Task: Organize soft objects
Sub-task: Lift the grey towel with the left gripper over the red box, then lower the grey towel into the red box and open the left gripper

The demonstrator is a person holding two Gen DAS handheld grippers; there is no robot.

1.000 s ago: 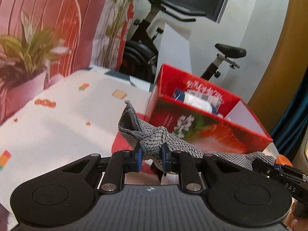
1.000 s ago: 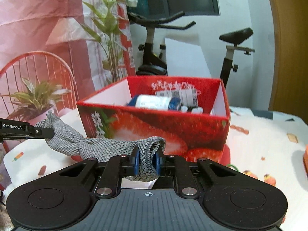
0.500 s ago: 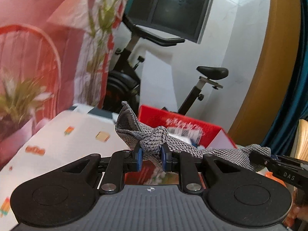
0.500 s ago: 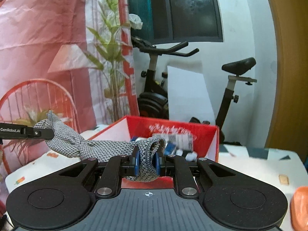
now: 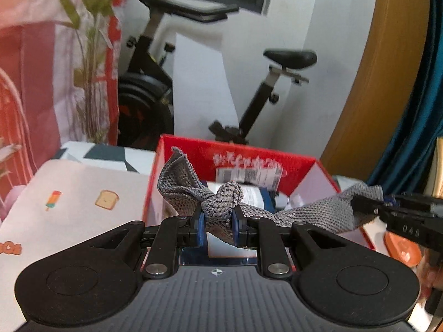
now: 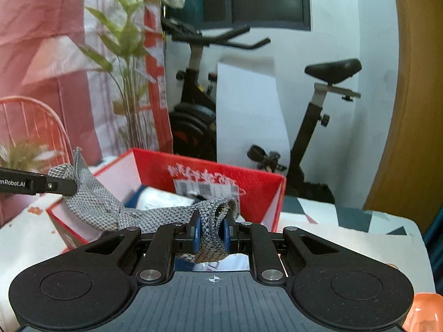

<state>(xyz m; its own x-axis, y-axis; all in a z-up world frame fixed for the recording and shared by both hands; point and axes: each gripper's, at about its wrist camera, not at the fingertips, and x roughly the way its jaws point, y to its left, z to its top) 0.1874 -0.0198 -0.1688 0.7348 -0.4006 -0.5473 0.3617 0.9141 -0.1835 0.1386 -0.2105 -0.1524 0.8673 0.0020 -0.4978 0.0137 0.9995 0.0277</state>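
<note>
Left wrist view: table [image 5: 69, 193] with a printed white cover carries a red box [image 5: 249, 152], open-topped, printed with strawberries per the right view's near wall; some packaged items already lie inside, labels unreadable. Grey knitted cloth [image 5: 221, 202] is strung in the air between the two tools, hanging over the box's opening and touching neither table nor box as far as can be told. Left tool [image 5: 217, 225] is pinched on one bunched end of the cloth; right tool [image 6: 211, 232] is pinched on the folded other end, blue pads pressed into the knit on both. Judgement: step in hand is carrying the cloth to the box for stowing. Next move calls for lowering both ends together inside the walls, then spreading both tools so the cloth drops clear of the rim.
</note>
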